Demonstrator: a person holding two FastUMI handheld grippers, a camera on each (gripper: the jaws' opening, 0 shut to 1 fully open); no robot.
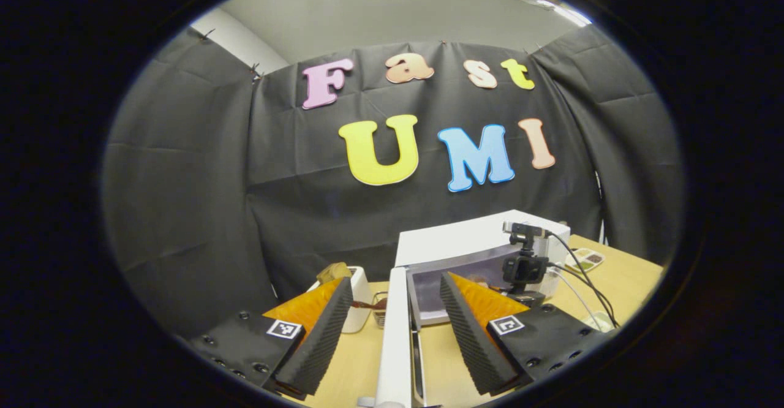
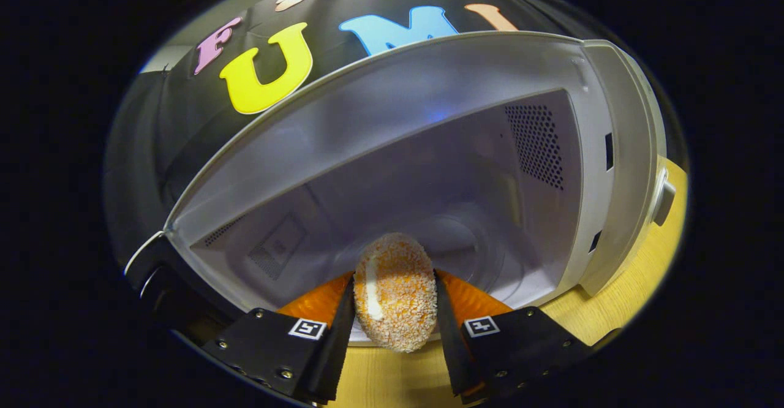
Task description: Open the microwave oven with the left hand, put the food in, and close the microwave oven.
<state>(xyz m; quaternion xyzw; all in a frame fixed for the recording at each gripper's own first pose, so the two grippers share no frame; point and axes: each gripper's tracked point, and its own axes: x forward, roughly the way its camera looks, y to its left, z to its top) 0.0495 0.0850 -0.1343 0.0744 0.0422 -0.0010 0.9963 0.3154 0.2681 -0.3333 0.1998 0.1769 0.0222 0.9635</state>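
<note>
White door edge of the microwave oven stands swung out toward the camera in the left gripper view, between the two fingers of the left gripper. Jaws wide apart, holding nothing; whether either pad touches the door cannot be told. Oven body sits on the wooden bench, cavity exposed. The other gripper shows at the oven mouth.

Right gripper view: right gripper has its jaws closed on the food, a breaded orange-and-white oval croquette, pinched on both flanks. Food sits at the threshold of the oven cavity, just ahead of the front lip, not yet resting on the floor inside. Long axis runs along the fingers, far end pointing into the cavity.

Judgement: opening done; insertion under way; release, withdrawal and door closing remain.
</note>
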